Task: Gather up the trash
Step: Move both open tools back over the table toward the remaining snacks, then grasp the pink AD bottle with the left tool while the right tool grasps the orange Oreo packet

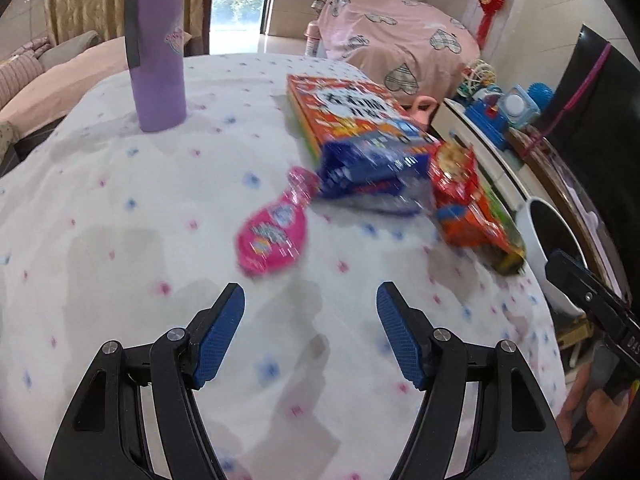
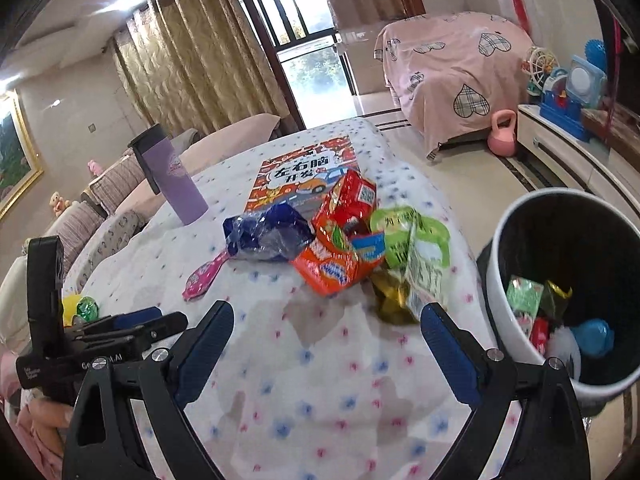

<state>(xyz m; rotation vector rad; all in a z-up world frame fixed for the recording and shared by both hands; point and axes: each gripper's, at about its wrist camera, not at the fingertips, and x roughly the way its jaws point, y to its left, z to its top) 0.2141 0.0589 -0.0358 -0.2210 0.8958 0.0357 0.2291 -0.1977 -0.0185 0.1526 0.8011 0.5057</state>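
Tablecloth (image 2: 320, 400) bare near edge (bin (image 2: 496, 248) beside).

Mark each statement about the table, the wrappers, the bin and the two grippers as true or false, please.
1. The purple tumbler lies on its side. False: it stands upright on the tablecloth.
2. The bin beside the table already holds some trash. True.
3. The left gripper is shut on the pink wrapper. False: its jaws stand open and empty, with the wrapper ahead of them.
4. The blue wrapper lies partly on the picture book. True.
5. The right gripper holds the green wrapper. False: it is open and holds nothing.
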